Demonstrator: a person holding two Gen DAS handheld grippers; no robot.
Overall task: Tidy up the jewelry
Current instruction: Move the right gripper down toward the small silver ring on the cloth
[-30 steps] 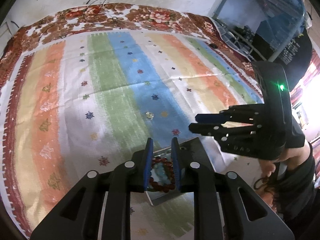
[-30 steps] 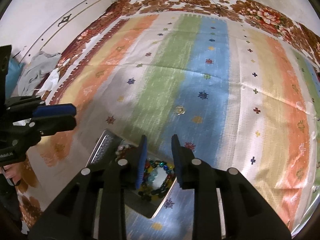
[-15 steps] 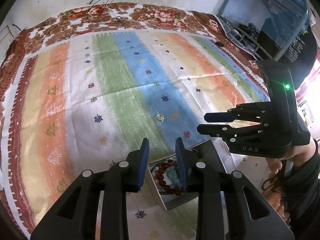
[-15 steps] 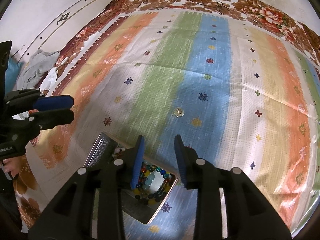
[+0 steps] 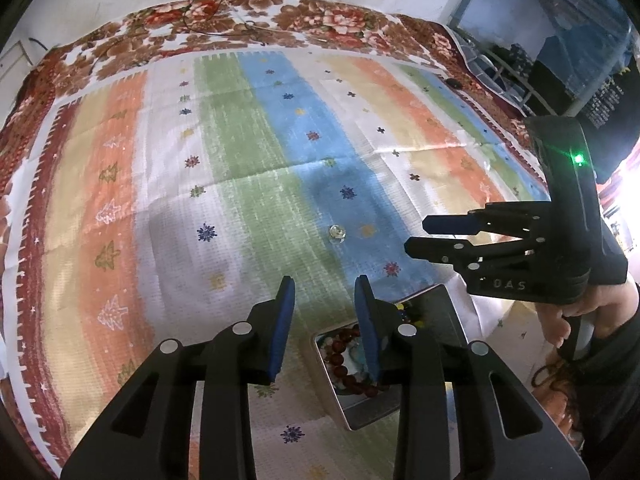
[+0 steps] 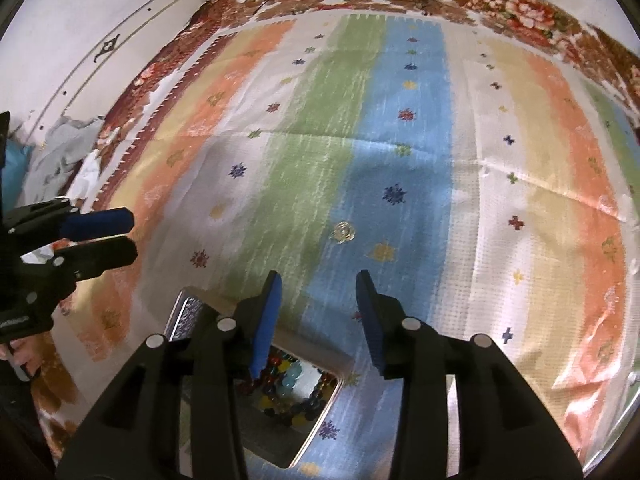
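Observation:
A small silver spiral trinket (image 5: 337, 233) (image 6: 344, 232) lies alone on the striped cloth, ahead of both grippers. Close below them sits an open metal tin (image 5: 326, 384) (image 6: 322, 414). It holds a red-brown bead bracelet (image 5: 340, 350) and several coloured glass beads (image 6: 288, 384). My left gripper (image 5: 325, 292) hovers over the tin's far edge, its jaws opening with nothing between them. My right gripper (image 6: 319, 280) hangs just beyond the tin, its jaws also opening and empty. Each gripper shows in the other's view: right gripper (image 5: 416, 235), left gripper (image 6: 132, 236).
The striped cloth (image 5: 240, 168) covers a floral bedspread (image 5: 320, 16). The tin's patterned lid (image 6: 186, 312) stands open on its left side. A person's hand (image 5: 576, 312) holds the right gripper's handle. Crumpled clothes (image 6: 60, 152) lie off the cloth's left edge, and shelves (image 5: 520, 60) stand at far right.
Both pairs of jaws have spread wider. Both grippers have eased forward and down, so the tin sits lower in the views and the trinket is closer ahead.

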